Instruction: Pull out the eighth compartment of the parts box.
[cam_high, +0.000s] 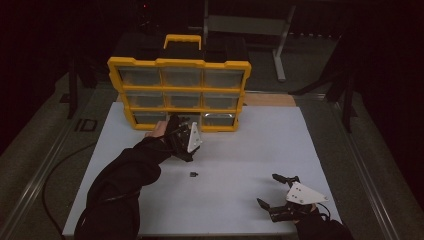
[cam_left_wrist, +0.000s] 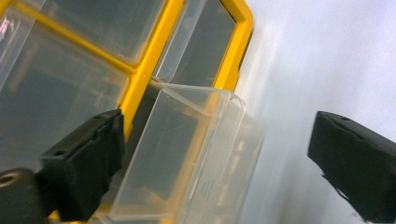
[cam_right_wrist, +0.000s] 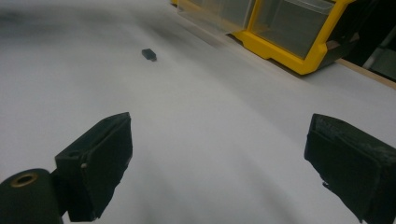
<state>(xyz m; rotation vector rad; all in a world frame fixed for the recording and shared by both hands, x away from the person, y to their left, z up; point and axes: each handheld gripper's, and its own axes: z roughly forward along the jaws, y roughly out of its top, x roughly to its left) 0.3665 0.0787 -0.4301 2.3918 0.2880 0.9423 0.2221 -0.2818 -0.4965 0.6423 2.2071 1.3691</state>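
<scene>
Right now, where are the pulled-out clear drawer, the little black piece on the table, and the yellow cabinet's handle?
clear drawer (cam_left_wrist: 187, 154), left gripper view, on its transparent front wall.
little black piece (cam_high: 193, 174), high view, on its middle.
yellow handle (cam_high: 182, 37), high view, on its top bar.

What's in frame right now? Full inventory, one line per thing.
Organizer cabinet: one, yellow frame with clear drawers, standing at the far edge of the board.
Pulled-out drawer: one, clear, sticking out of the cabinet's bottom row, between the left tongs' open jaws, untouched.
Small part: one, black, lying loose mid-board.
Board: one, white, covering the table.
Metal stand: one, grey, on the floor behind the cabinet.
Left tongs: one, black with grey plate, at the bottom row of drawers, open.
Right tongs: one, black with grey plate, near right corner of the board, open and empty.
</scene>
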